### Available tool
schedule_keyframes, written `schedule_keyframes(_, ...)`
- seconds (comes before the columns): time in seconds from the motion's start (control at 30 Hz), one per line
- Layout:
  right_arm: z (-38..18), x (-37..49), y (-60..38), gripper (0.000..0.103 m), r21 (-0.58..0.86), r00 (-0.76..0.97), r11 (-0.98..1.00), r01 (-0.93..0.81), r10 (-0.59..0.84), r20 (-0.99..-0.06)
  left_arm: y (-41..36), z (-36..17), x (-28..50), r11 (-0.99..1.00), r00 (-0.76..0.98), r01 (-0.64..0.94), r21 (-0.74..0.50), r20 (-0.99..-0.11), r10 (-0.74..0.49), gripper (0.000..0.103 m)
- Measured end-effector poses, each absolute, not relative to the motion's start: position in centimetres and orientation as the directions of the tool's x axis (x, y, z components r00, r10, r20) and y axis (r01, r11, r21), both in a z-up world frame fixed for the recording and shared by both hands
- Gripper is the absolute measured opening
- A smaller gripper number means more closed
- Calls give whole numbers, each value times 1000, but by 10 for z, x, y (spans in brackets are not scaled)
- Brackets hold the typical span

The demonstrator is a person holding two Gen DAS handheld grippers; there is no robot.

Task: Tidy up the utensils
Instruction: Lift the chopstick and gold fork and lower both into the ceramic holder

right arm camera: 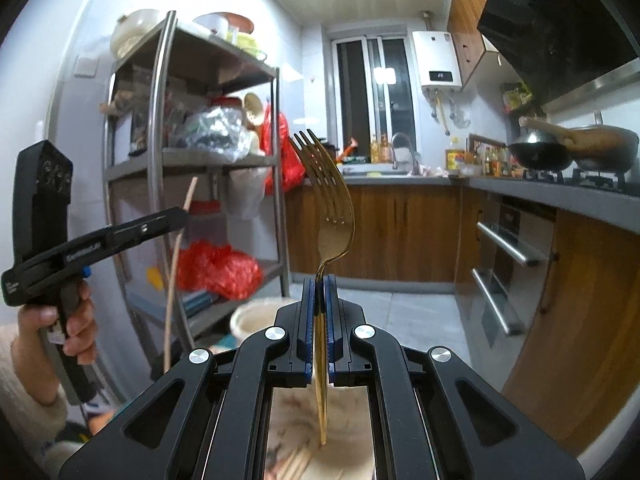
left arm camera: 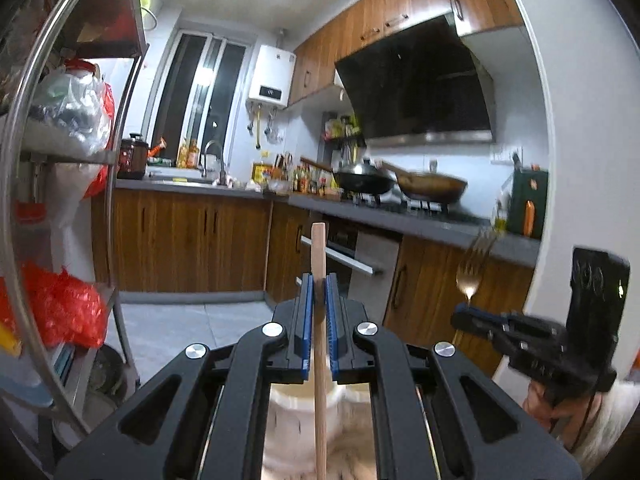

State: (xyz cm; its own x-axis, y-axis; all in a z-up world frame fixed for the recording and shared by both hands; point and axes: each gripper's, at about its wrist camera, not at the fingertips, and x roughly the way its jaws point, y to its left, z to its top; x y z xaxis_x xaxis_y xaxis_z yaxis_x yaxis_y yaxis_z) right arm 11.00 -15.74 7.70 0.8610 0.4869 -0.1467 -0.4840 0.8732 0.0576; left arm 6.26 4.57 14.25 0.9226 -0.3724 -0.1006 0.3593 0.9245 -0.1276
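My left gripper (left arm camera: 319, 280) is shut on a wooden chopstick (left arm camera: 319, 252) that stands upright between the blue pads, its top end above them. It also shows in the right wrist view (right arm camera: 182, 216), with the chopstick (right arm camera: 173, 268) running down through it. My right gripper (right arm camera: 319, 280) is shut on a gold fork (right arm camera: 330, 200), tines up. It shows in the left wrist view (left arm camera: 464, 314) at the right, with the fork (left arm camera: 474, 272) above it. A white holder (right arm camera: 256, 316) stands below and between the grippers, partly hidden; it also shows in the left wrist view (left arm camera: 294, 408).
A metal shelf rack (right arm camera: 188, 160) full of bags and jars stands at the left. A grey counter (left arm camera: 360, 210) with wooden cabinets carries a sink, bottles and two woks (left arm camera: 400, 186). An oven (right arm camera: 508, 256) is at the right.
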Motion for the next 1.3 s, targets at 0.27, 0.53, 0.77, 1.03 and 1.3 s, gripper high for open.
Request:
schedule_keyframes(0.27,104,138,-153,6,55,888,890,-453,456,-55,27,164,120,968,970,233,-94,-41,-238,6)
schedule_keyframes(0.53,66,162,-150,6,82,903,906,-415,421,-87,17,113,140,980,978,176,-91,-101,-185,6)
schedule_keyframes(0.77,30,172,-153,6,111,891,904,-413,426,-153,17,74,131,986,967,150,-78,-197,-162,6)
schedule_keyframes(1.03,11,192,-160,6,163,882,909,-382,412,-230,20,59,138,986,955,147,-78,-249,-162,6)
schedule_keyframes(1.3,7,196,-162,6,177,884,912,-370,404,-236,27,52,142,988,951,126,-89,-272,-145,6)
